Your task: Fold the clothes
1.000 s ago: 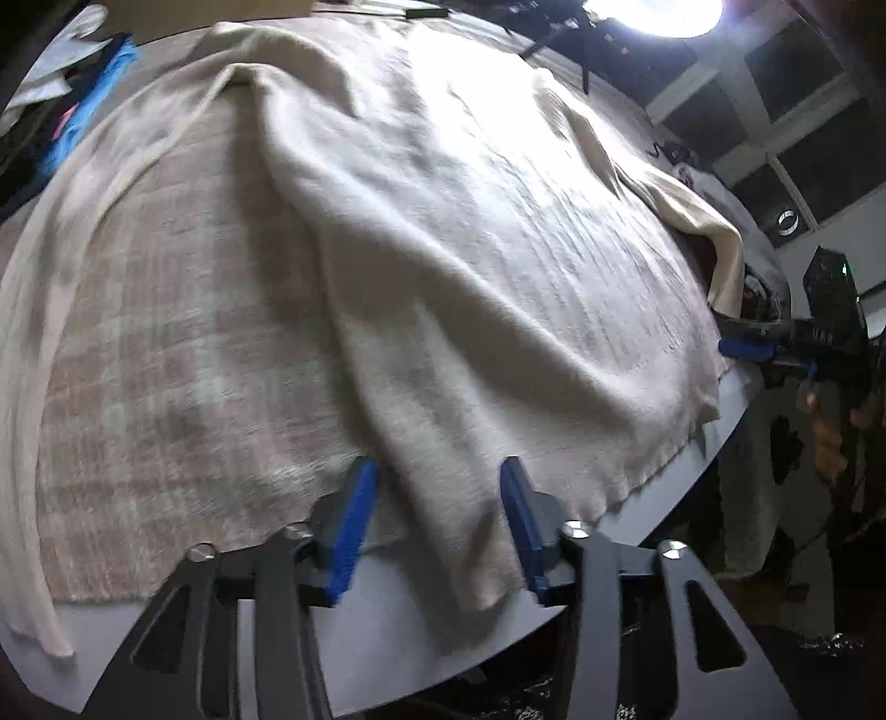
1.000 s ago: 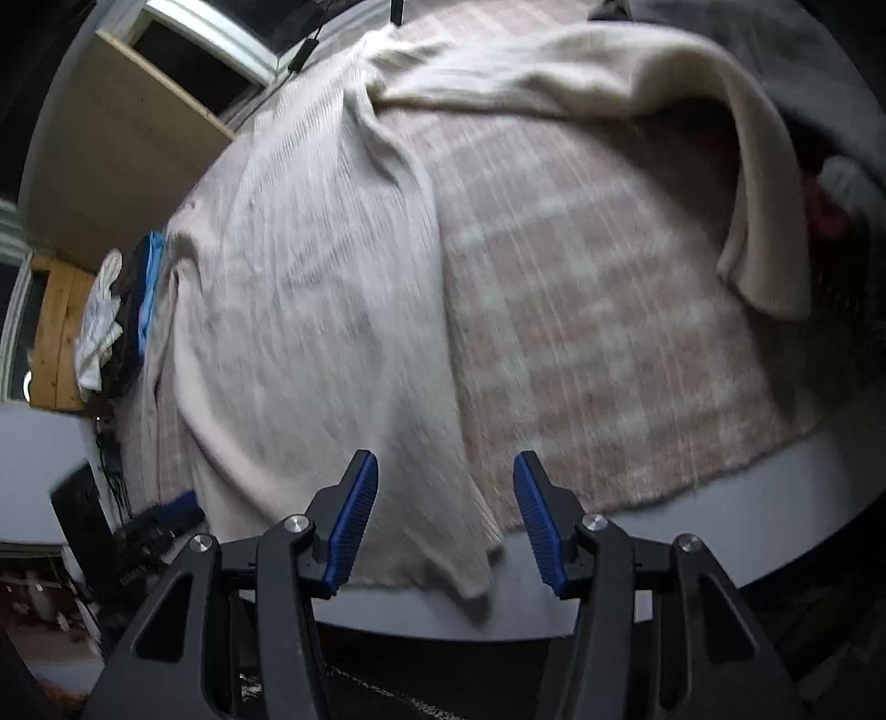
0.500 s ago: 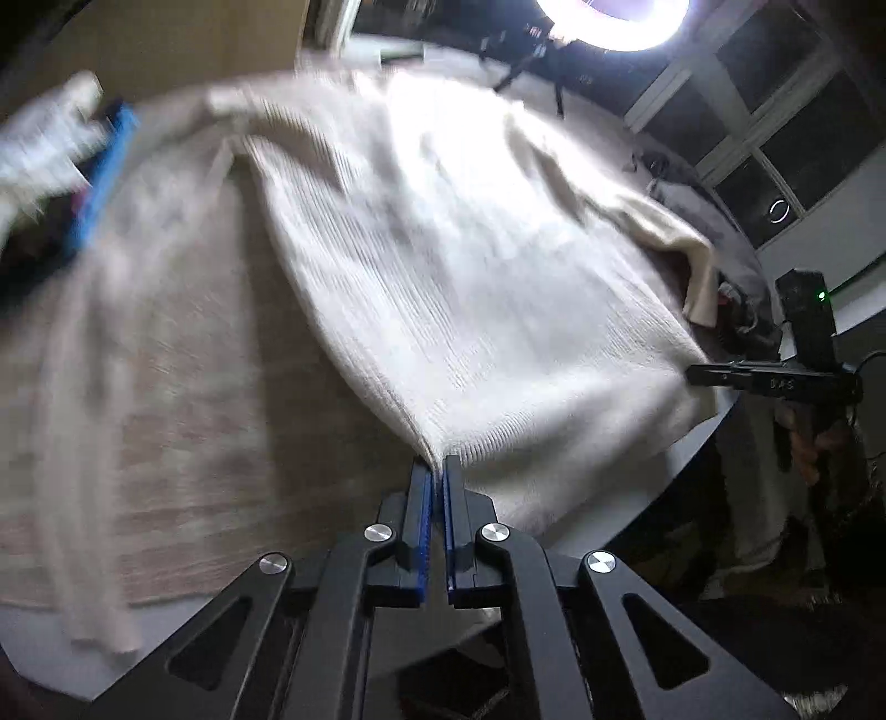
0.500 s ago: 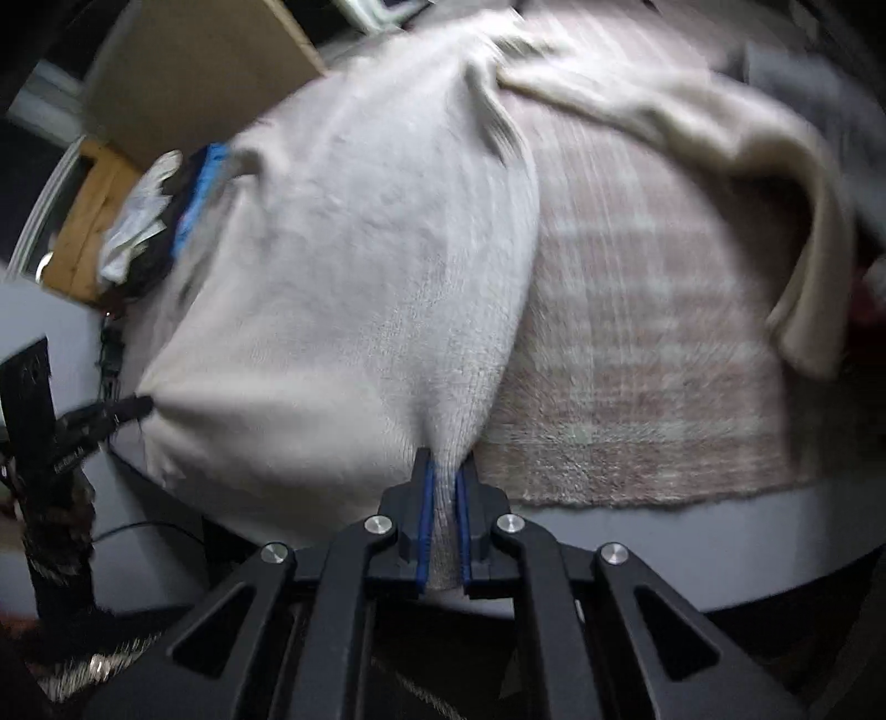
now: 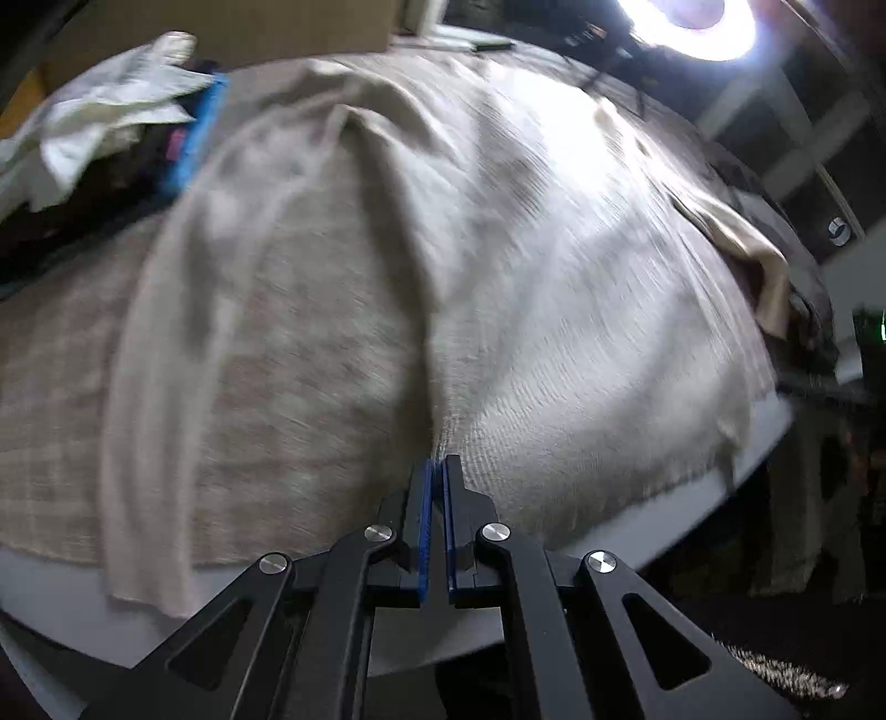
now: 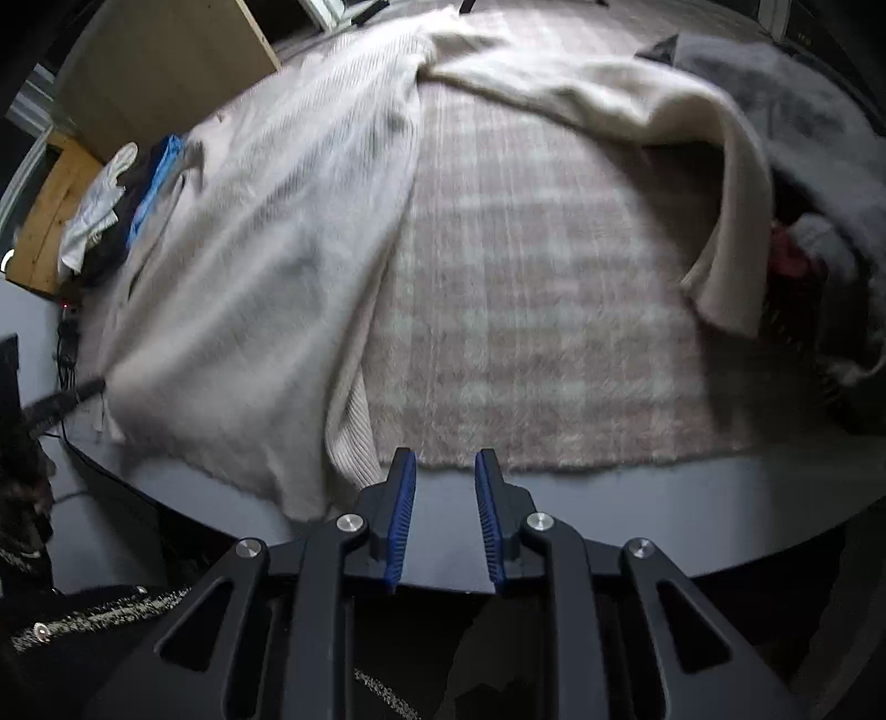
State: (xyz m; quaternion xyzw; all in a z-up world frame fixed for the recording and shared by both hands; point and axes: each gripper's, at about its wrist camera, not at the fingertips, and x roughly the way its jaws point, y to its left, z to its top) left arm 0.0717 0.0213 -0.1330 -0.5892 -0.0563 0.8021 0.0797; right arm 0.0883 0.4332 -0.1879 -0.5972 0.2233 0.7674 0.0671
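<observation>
A cream knit sweater point(image 5: 542, 288) lies spread over a plaid blanket point(image 5: 266, 387) on a grey table. My left gripper point(image 5: 437, 471) is shut on the sweater's bottom hem corner, pulling the cloth taut. In the right wrist view the sweater point(image 6: 266, 266) drapes over the left half of the blanket point(image 6: 531, 332), with one sleeve point(image 6: 731, 232) trailing to the right. My right gripper point(image 6: 440, 471) is open and empty at the table's front edge, just right of the sweater's hanging hem corner point(image 6: 349, 437).
A pile of white, dark and blue clothes point(image 5: 111, 127) sits at the far left. Grey clothes point(image 6: 819, 138) are heaped at the right. The grey table edge point(image 6: 609, 509) runs just below the blanket. A bright ring lamp point(image 5: 703, 27) shines behind.
Both grippers closed on the sweater's hem corners half a second ago. The right gripper has since opened and let its corner drop; the left still holds and has pulled the cloth.
</observation>
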